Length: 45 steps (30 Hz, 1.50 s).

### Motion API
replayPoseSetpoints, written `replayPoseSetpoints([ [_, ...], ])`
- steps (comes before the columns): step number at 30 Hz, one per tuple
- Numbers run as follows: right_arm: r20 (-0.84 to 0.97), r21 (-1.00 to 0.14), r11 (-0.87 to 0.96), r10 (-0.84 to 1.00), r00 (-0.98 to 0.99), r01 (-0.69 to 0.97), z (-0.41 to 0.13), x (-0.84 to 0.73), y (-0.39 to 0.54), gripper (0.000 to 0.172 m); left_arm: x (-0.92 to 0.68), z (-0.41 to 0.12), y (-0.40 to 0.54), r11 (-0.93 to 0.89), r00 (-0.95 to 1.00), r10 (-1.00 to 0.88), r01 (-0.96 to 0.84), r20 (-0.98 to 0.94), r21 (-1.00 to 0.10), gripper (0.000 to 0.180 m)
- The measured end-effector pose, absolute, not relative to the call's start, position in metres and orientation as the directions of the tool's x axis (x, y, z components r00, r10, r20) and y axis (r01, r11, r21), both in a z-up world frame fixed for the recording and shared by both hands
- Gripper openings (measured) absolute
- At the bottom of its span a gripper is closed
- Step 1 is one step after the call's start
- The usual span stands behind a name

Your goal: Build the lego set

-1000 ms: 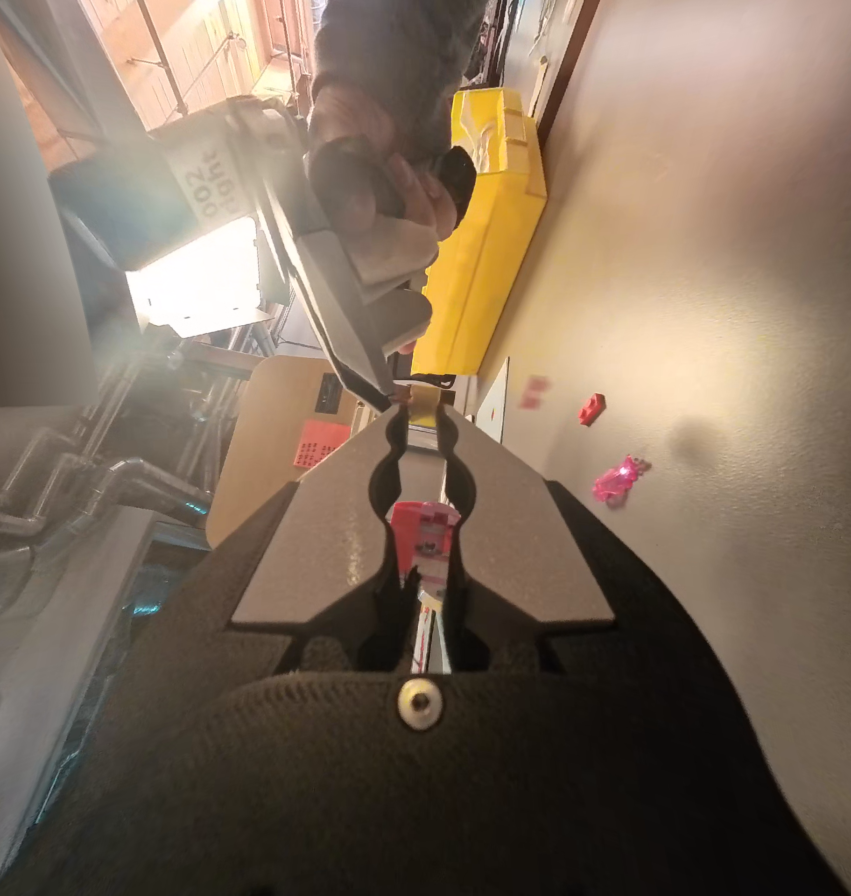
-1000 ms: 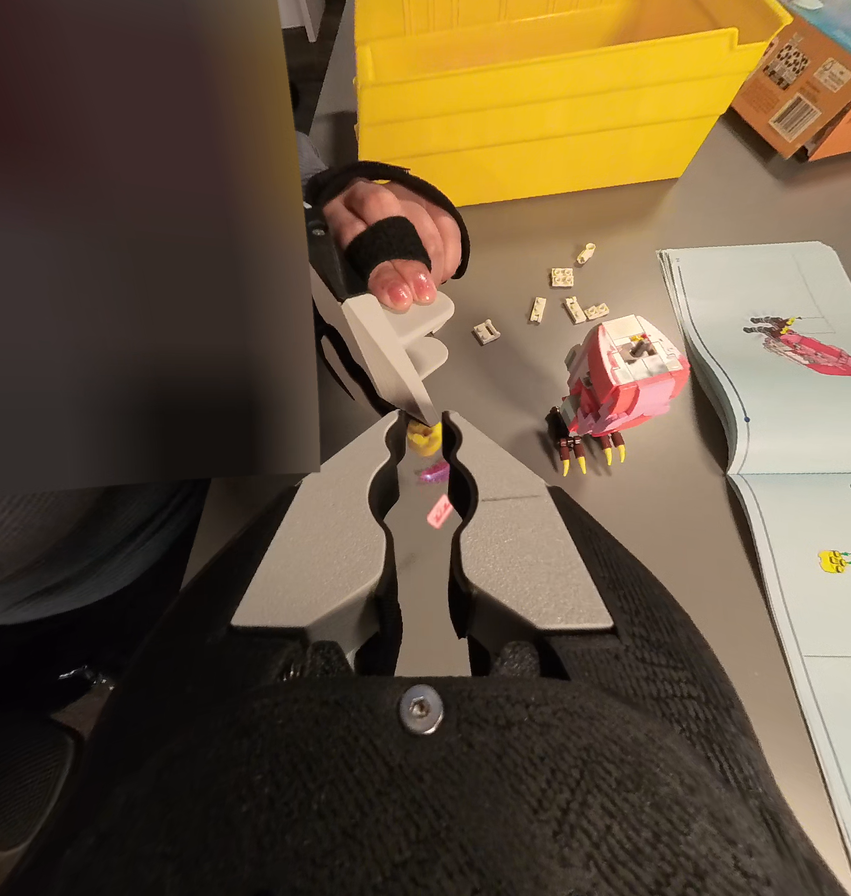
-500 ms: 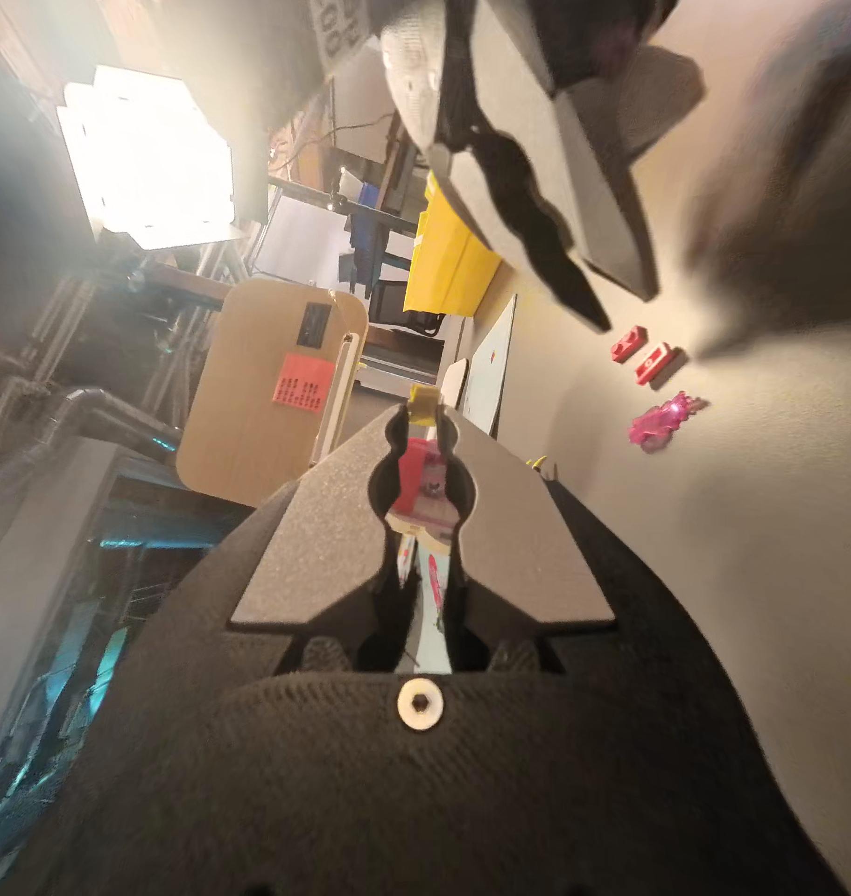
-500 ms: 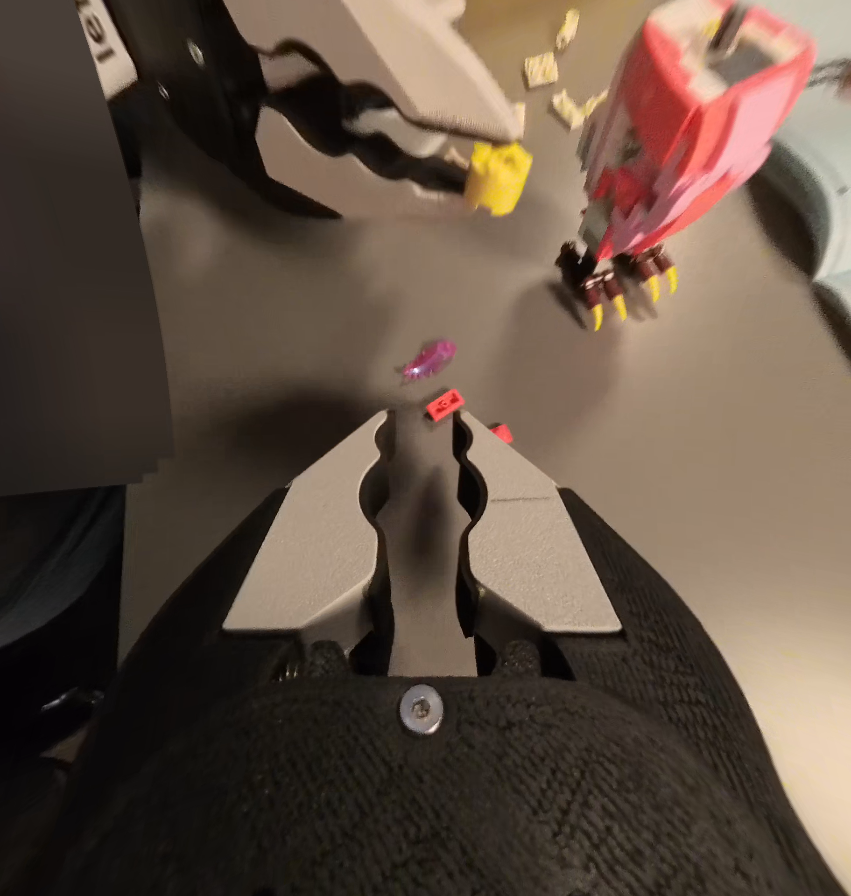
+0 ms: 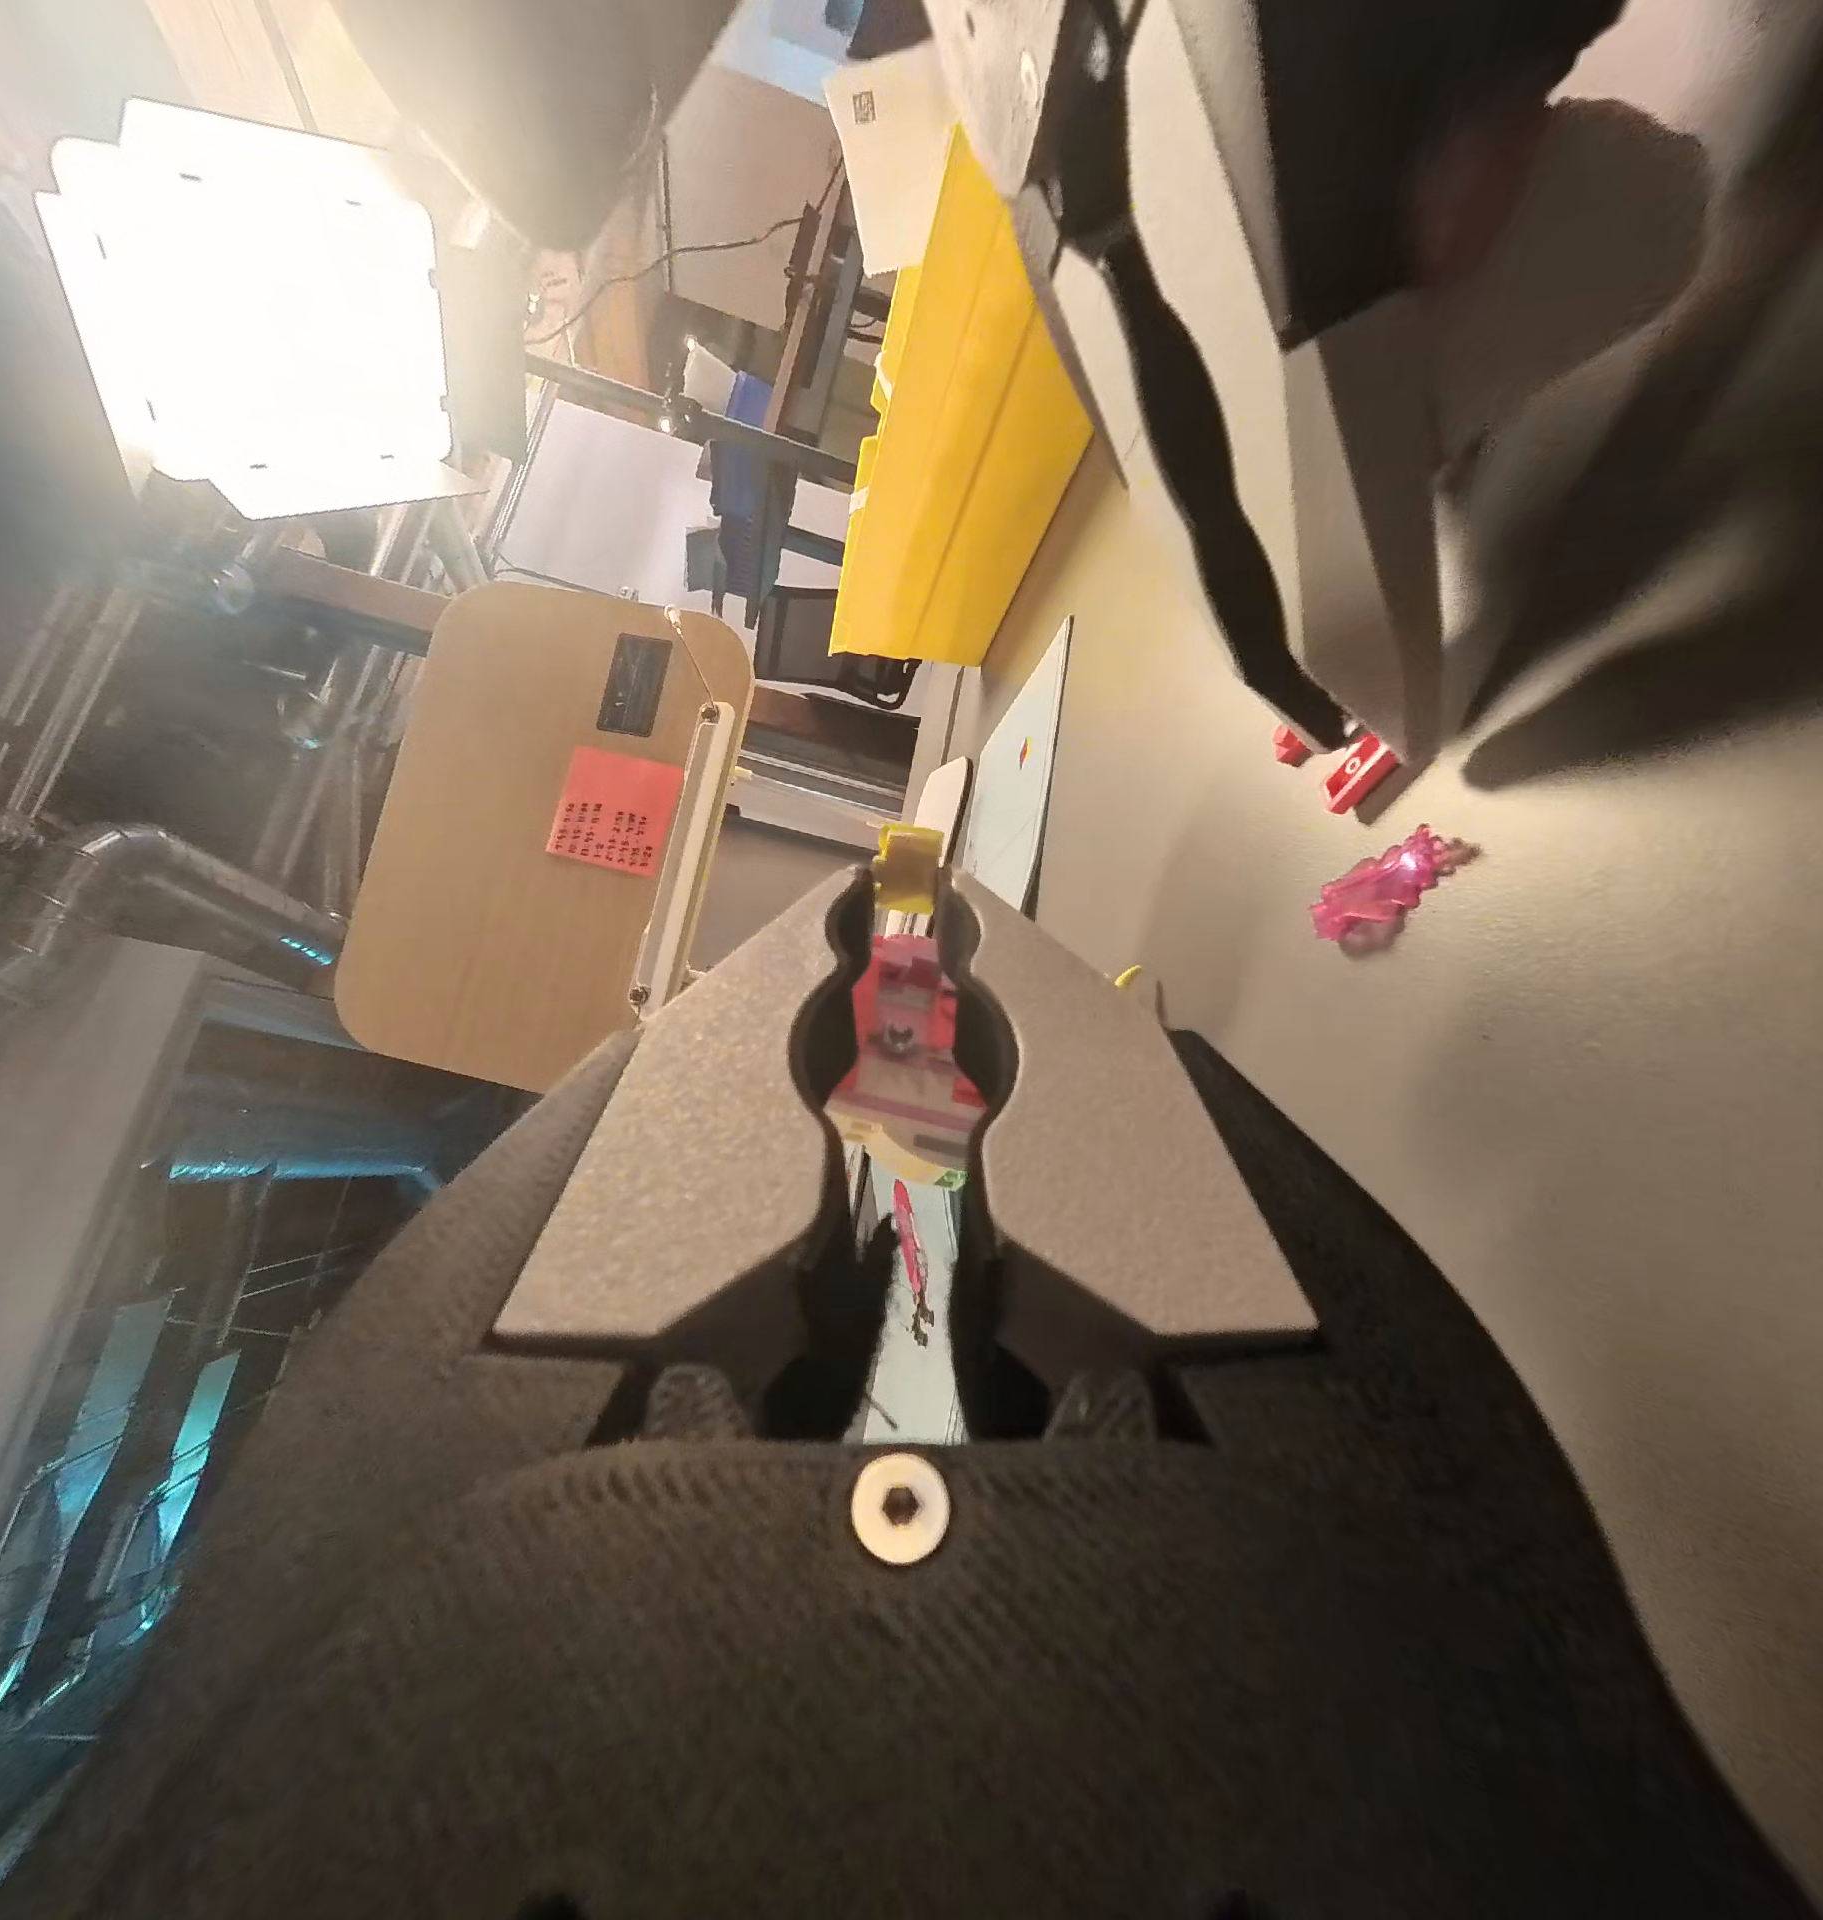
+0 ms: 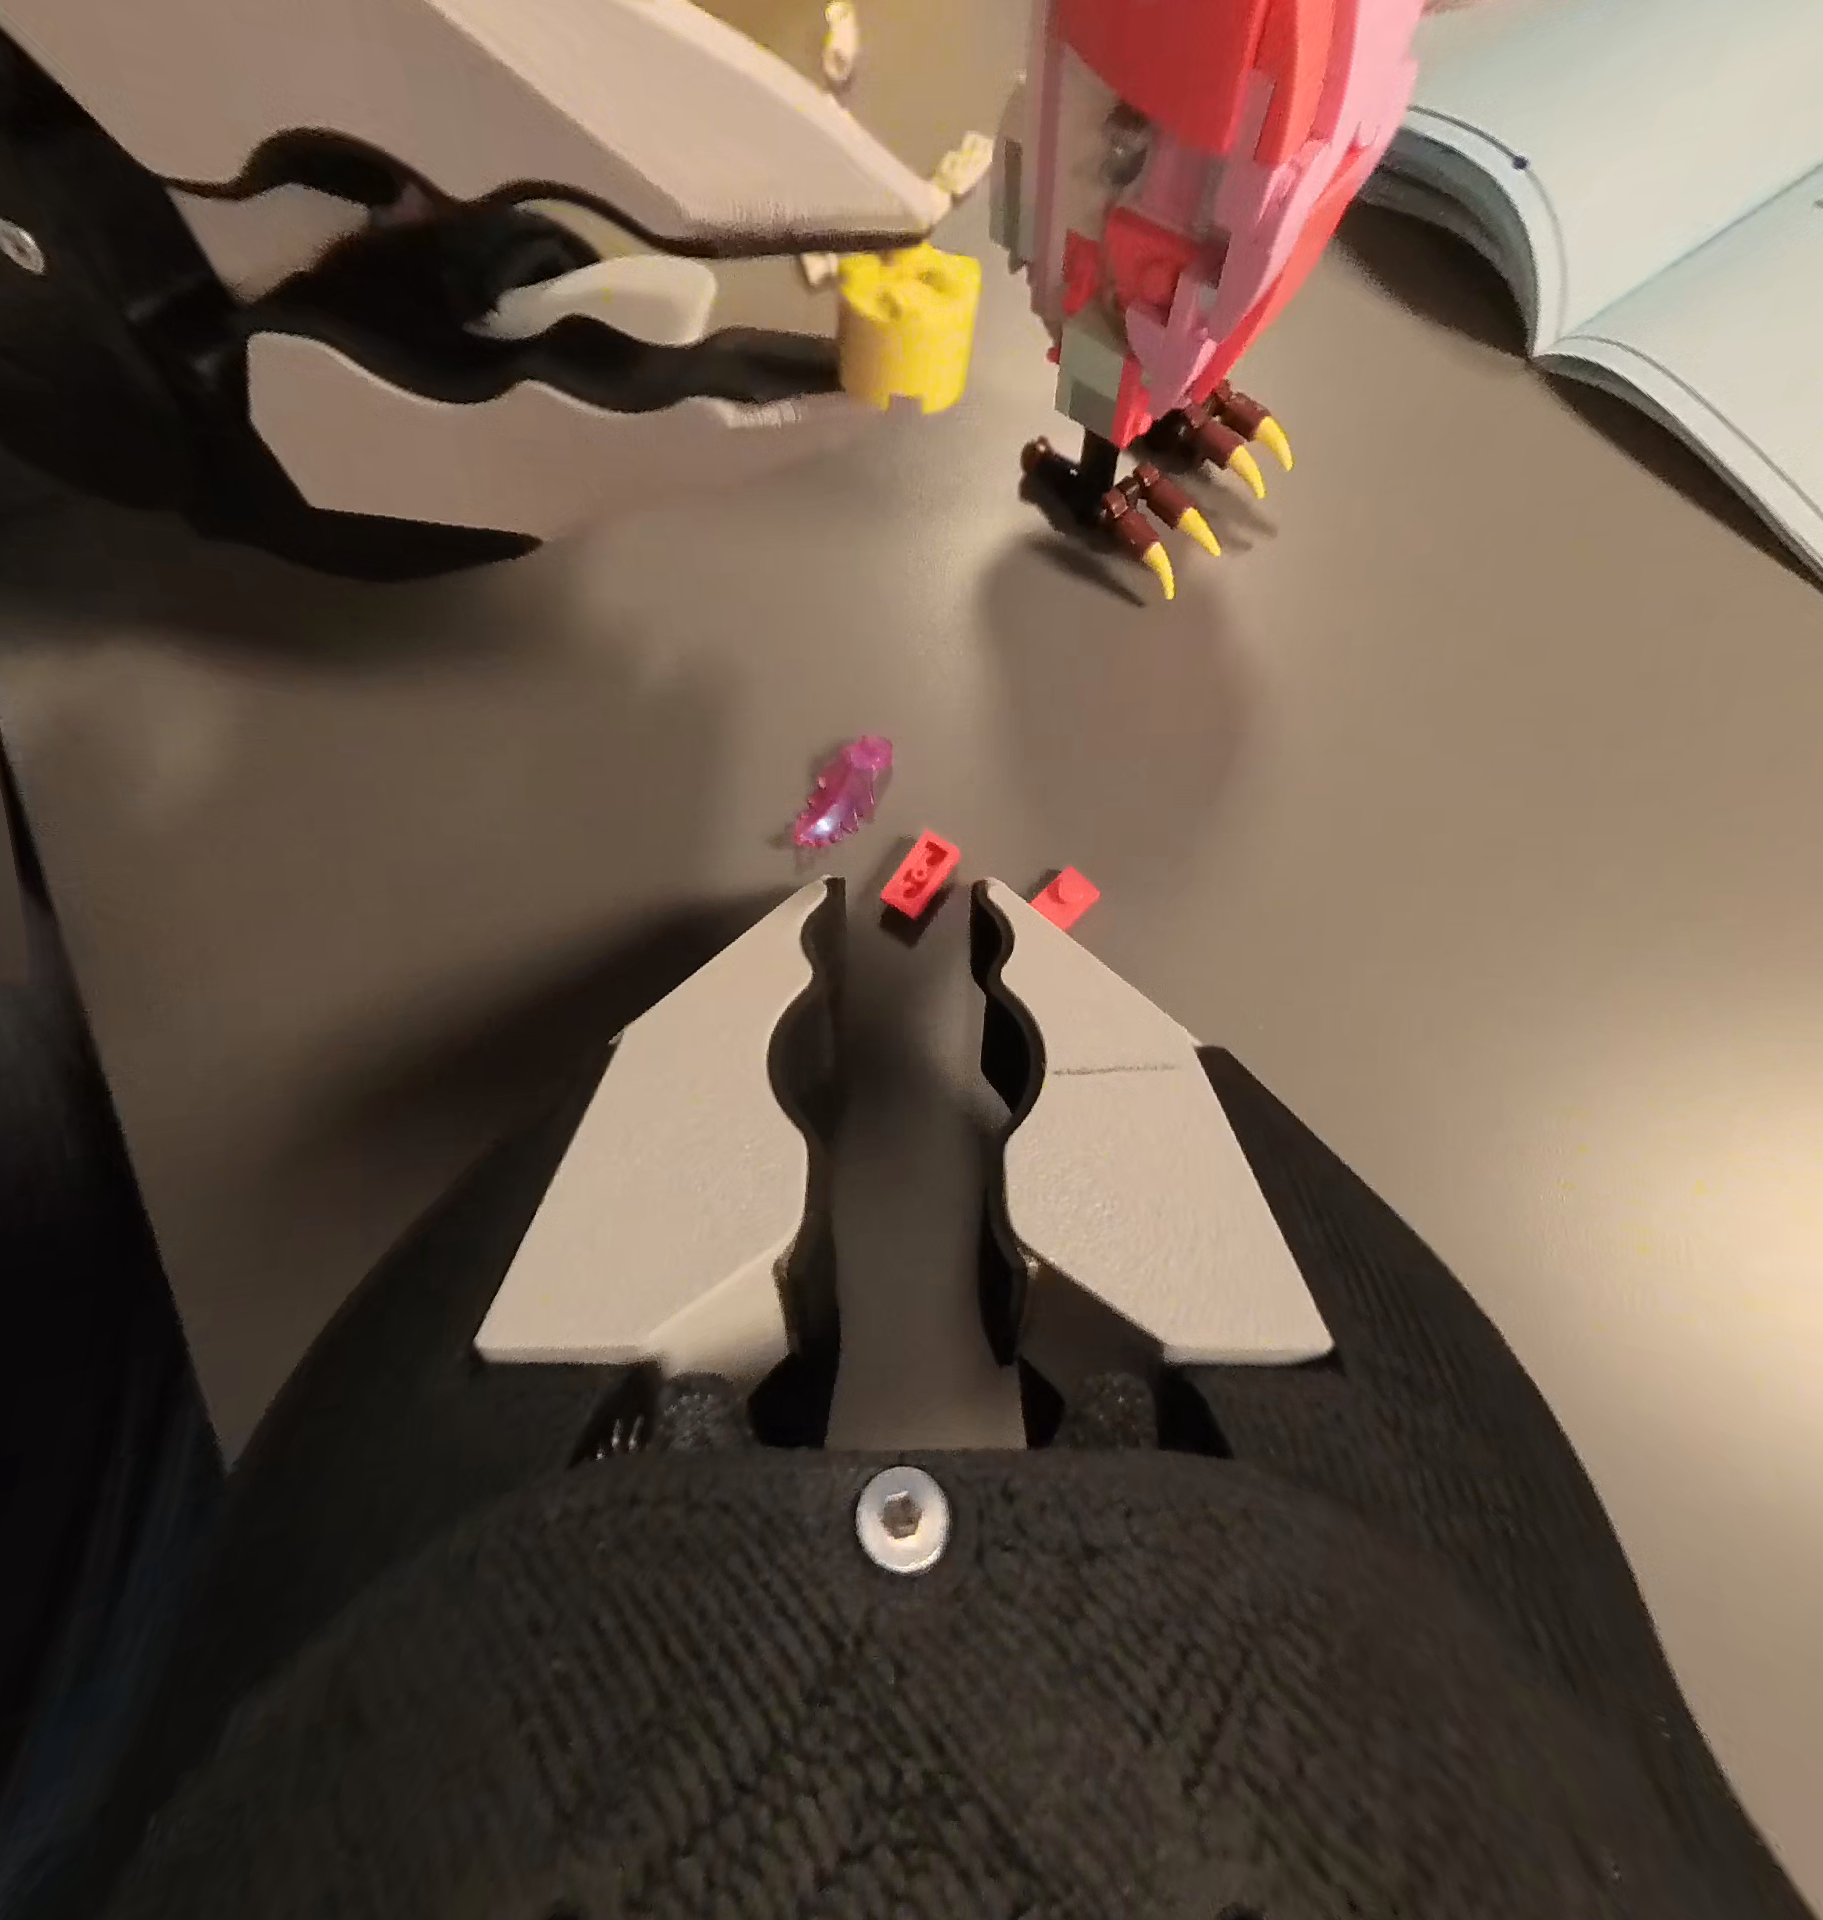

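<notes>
The left gripper point(image 6: 834, 322) pinches a yellow round brick point(image 6: 912, 327) at its fingertips, above the table point(image 6: 1406, 935) beside a red-pink model point(image 6: 1187, 187) with yellow claws. The right gripper point(image 6: 905, 899) stands spread and bare over a red plate point(image 6: 922, 871); a second red plate point(image 6: 1065, 896) lies just beside its right finger, a pink crystal point(image 6: 845, 790) near. Only the left view shows a yellow bin point(image 5: 959, 436) and lamp point(image 5: 252, 312); only the right view shows the open booklet point(image 6: 1665, 239).

The brick creature point(image 6: 1187, 208) (top cut off) looks blurred.
</notes>
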State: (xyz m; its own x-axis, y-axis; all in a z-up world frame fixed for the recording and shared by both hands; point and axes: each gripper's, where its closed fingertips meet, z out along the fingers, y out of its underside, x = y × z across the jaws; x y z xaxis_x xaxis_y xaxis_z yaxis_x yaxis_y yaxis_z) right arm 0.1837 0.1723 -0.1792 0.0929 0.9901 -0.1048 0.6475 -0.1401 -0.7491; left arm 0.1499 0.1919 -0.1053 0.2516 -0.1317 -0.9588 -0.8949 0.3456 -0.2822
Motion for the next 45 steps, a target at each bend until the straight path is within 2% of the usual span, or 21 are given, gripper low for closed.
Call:
replayPoseSetpoints([
  [2, -0.065, -0.752, -0.134, 0.989, 0.130, 0.646, -0.180, 0.183, 0.173, 0.022, 0.150, -0.106, 0.192, 0.344, 0.253, -0.134, -0.895, -0.958, -0.284, 0.010],
  [7, 0.062, -0.727, -0.049, 0.989, 0.137, 0.685, -0.181, 0.182, 0.174, 0.001, 0.150, -0.106, 0.192, 0.343, 0.255, -0.141, -0.894, -0.957, -0.289, 0.010],
  [13, 0.270, -0.659, 0.133, 0.960, 0.068, 0.740, -0.172, 0.196, 0.197, 0.000, 0.148, -0.105, 0.191, 0.338, 0.266, -0.147, -0.892, -0.953, -0.301, 0.010],
  [15, 0.228, -0.679, 0.114, 0.972, 0.061, 0.725, -0.167, 0.198, 0.199, 0.001, 0.148, -0.105, 0.191, 0.335, 0.271, -0.149, -0.891, -0.951, -0.307, 0.010],
  [18, 0.033, -0.733, -0.004, 0.999, 0.041, 0.680, -0.166, 0.192, 0.184, 0.014, 0.147, -0.105, 0.192, 0.330, 0.279, -0.158, -0.889, -0.947, -0.317, 0.010],
  [21, 0.078, -0.748, 0.017, 0.995, 0.062, 0.664, -0.168, 0.190, 0.196, 0.018, 0.146, -0.105, 0.192, 0.327, 0.286, -0.165, -0.887, -0.944, -0.326, 0.010],
  [25, 0.003, -0.806, 0.000, 1.000, 0.003, 0.591, -0.159, 0.178, 0.192, 0.019, 0.146, -0.106, 0.192, 0.325, 0.290, -0.173, -0.885, -0.941, -0.333, 0.010],
  [29, 0.267, -0.686, 0.294, 0.953, -0.146, 0.666, -0.169, 0.174, 0.195, 0.020, 0.146, -0.107, 0.192, 0.325, 0.289, -0.177, -0.885, -0.941, -0.334, 0.010],
  [36, 0.388, -0.506, 0.487, 0.865, -0.317, 0.712, -0.178, 0.171, 0.202, 0.016, 0.146, -0.108, 0.192, 0.325, 0.290, -0.183, -0.884, -0.939, -0.336, 0.010],
  [39, 0.322, -0.518, 0.458, 0.887, -0.332, 0.722, -0.180, 0.170, 0.199, 0.006, 0.146, -0.108, 0.192, 0.325, 0.293, -0.185, -0.883, -0.938, -0.340, 0.010],
  [41, 0.235, -0.556, 0.377, 0.926, -0.294, 0.741, -0.181, 0.169, 0.200, 0.001, 0.146, -0.108, 0.192, 0.324, 0.295, -0.188, -0.882, -0.937, -0.343, 0.010],
  [45, -0.117, -0.682, -0.001, 0.987, -0.108, 0.732, -0.173, 0.168, 0.210, 0.001, 0.146, -0.107, 0.191, 0.326, 0.301, -0.189, -0.879, -0.935, -0.349, 0.010],
])
